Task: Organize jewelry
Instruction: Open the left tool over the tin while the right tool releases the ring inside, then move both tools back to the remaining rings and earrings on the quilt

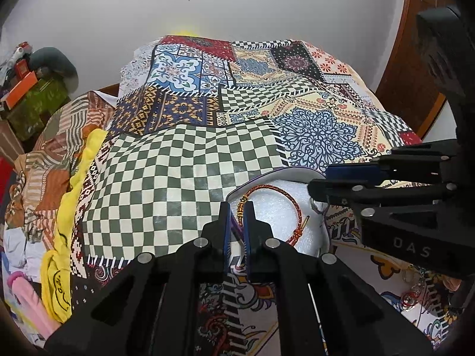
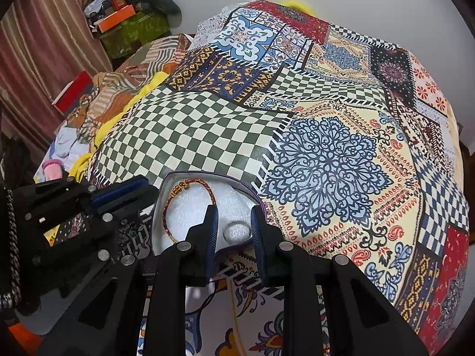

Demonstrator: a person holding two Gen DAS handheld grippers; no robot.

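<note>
A small box (image 1: 297, 171) with a purple rim and white foam lining lies on the patterned bedspread. A red braided bracelet (image 1: 286, 197) with gold beads rests on the foam. My left gripper (image 1: 238, 209) is shut on the box's near rim, its tips just short of the bracelet's beads. In the right wrist view the same box (image 2: 196, 173) and bracelet (image 2: 165, 212) show, with the left gripper (image 2: 145, 185) at the box's left edge. My right gripper (image 2: 234, 212) hangs over the box's near right corner, jaws a little apart with a foam bump (image 2: 237, 233) between them. That right gripper (image 1: 317, 181) enters from the right.
The patchwork bedspread (image 2: 326, 154) covers the whole bed. A yellow cloth (image 1: 63, 207) and heaped clothes lie along the left side. Boxes (image 2: 130, 26) stack at the back left. A few small trinkets (image 1: 415, 293) lie near the right arm. A wooden headboard (image 1: 415, 59) stands at the right.
</note>
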